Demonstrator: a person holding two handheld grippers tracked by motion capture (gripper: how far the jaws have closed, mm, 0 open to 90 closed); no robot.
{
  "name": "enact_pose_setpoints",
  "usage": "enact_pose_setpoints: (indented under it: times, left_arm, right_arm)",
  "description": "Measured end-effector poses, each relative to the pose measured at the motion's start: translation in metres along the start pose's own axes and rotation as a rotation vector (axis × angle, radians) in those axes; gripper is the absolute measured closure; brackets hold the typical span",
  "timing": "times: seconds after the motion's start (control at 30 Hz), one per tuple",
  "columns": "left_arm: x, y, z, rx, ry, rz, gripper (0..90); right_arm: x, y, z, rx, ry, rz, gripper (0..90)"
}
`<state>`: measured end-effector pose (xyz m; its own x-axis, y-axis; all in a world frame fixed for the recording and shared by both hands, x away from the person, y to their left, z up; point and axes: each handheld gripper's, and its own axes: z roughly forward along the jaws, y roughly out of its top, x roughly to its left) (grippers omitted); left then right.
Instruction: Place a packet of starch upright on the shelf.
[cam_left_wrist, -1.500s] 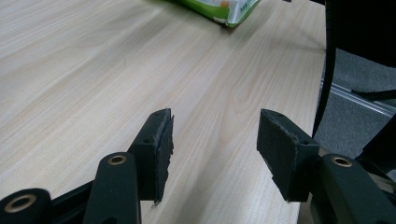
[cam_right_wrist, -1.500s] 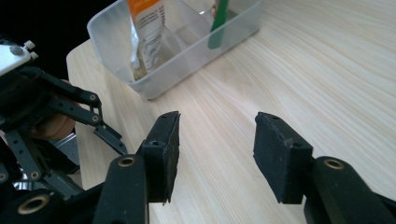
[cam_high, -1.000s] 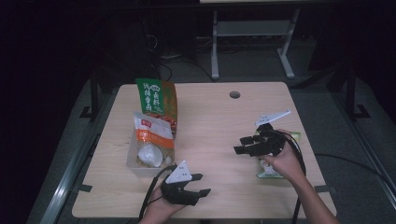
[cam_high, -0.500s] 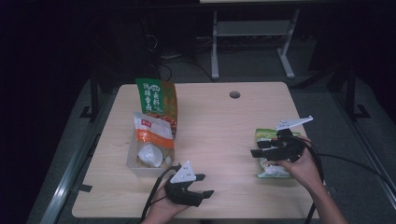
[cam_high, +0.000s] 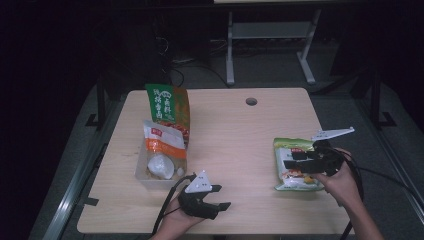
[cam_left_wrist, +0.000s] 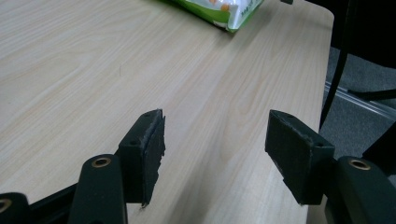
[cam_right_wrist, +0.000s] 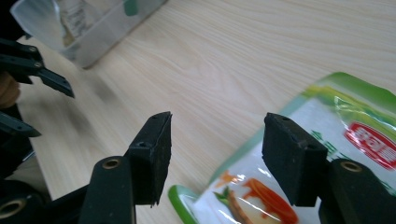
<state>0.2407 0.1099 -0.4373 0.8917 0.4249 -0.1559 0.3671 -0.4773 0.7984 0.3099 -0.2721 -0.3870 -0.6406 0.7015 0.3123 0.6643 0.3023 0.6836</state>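
Two open grippers, one green snack bag just set down on the surface.

We see the right gripper (cam_high: 300, 164) hanging low over the green snack bag (cam_high: 292, 167), which lies flat near the right edge of the surface (cam_high: 240, 130); a second ago that hand was nearer the middle, above the bag. Its jaws have just been opening and stand apart, straddling the bag's edge without pressing it. The left gripper (cam_high: 212, 202) rests near the front edge, jaws also just widened, nothing between them. The clear tray (cam_high: 145, 175) with its two packets sits well apart. We judge the bag released, ready for a fresh grasp.
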Motion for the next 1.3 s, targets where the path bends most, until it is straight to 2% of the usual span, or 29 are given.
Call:
enact_pose_setpoints:
  times: [0.43, 0.73, 0.8, 0.97, 1.07, 1.17, 1.23, 1.3]
  left_arm:
    - [0.003, 0.015, 0.015, 0.021, -0.008, 0.017, 34.9]
    - [0.002, 0.036, 0.036, 0.014, -0.015, 0.019, 34.0]
    - [0.001, 0.041, 0.042, 0.013, -0.021, 0.027, 33.9]
    - [-0.004, 0.053, 0.056, 0.030, -0.035, 0.039, 33.8]
    - [-0.005, 0.059, 0.064, 0.033, -0.050, 0.045, 33.8]
    - [-0.005, 0.063, 0.074, 0.041, -0.059, 0.038, 33.8]
    - [-0.005, 0.066, 0.080, 0.043, -0.067, 0.028, 33.1]
    - [-0.006, 0.067, 0.085, 0.040, -0.077, 0.015, 33.0]
  right_arm:
    - [-0.026, -0.012, -0.002, 0.058, -0.106, 0.069, 38.4]
    - [-0.058, -0.031, -0.016, 0.054, -0.196, 0.156, 37.8]
    - [-0.066, -0.036, -0.017, 0.042, -0.189, 0.180, 37.5]
    - [-0.078, -0.044, -0.015, 0.055, -0.199, 0.238, 37.1]
    - [-0.085, -0.049, -0.015, 0.055, -0.188, 0.271, 38.4]
    - [-0.089, -0.054, -0.014, 0.060, -0.160, 0.295, 43.9]
    - [-0.090, -0.057, -0.012, 0.060, -0.116, 0.317, 55.5]
    - [-0.090, -0.060, -0.013, 0.045, -0.097, 0.329, 62.4]
